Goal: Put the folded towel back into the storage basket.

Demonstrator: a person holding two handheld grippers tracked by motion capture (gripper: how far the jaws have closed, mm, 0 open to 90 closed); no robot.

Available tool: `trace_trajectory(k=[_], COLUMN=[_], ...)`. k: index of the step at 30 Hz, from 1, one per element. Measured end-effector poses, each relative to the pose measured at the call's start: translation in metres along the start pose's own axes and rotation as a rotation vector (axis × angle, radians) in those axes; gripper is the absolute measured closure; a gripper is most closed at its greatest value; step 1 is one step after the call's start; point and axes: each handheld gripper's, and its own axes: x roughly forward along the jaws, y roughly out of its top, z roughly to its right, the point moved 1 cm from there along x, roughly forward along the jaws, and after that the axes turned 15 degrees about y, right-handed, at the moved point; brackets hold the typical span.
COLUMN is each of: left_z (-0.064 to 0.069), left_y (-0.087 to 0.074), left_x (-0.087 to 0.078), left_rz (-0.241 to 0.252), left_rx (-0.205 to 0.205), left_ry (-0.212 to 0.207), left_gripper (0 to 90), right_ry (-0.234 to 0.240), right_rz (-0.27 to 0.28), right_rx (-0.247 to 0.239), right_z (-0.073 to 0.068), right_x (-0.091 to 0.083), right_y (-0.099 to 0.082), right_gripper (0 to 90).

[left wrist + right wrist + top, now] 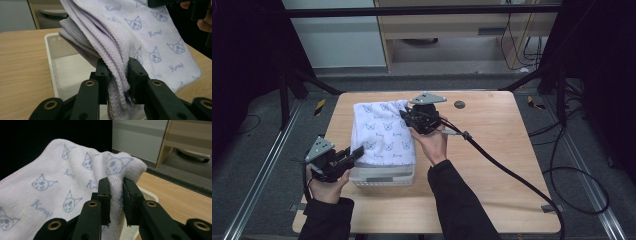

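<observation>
- High view: one folded cat-print towel [383,132] hangs over one white basket [384,176] on the bench [492,150], between the left gripper [356,152] and right gripper [406,116].
- Left gripper view: the jaws are clamped on the towel's layered stitched edges [117,75], with the basket [53,57] beneath.
- Right gripper view: the jaws pinch a bunched towel corner [116,186].

Left black two-jaw gripper [356,152] and right black two-jaw gripper [404,115], hand-held, both clamped on folded fabric.
</observation>
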Motion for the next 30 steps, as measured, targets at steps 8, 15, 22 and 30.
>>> trace_trajectory(k=[8, 15, 22, 30], left_z=[-0.007, -0.014, -0.019, -0.020], left_y=[-0.001, -0.003, -0.008, -0.014], left_x=[0.006, 0.012, 0.018, 0.026], left_rz=[-0.009, -0.017, -0.042, -0.069], left_rx=[-0.005, -0.014, -0.007, 0.006], left_ry=[0.024, 0.038, 0.060, 0.072], left_gripper=[71.7, 71.8, 71.7, 71.7], right_ry=[-0.006, -0.005, -0.003, -0.008], right_rz=[-0.013, -0.015, -0.032, -0.055], right_rx=[-0.009, -0.012, -0.006, 0.001], right_z=[0.002, 0.003, 0.006, 0.009], right_x=[0.014, 0.026, 0.036, 0.045], right_y=[0.000, -0.001, -0.008, -0.014], right_gripper=[77.7, 77.7, 77.7, 77.7])
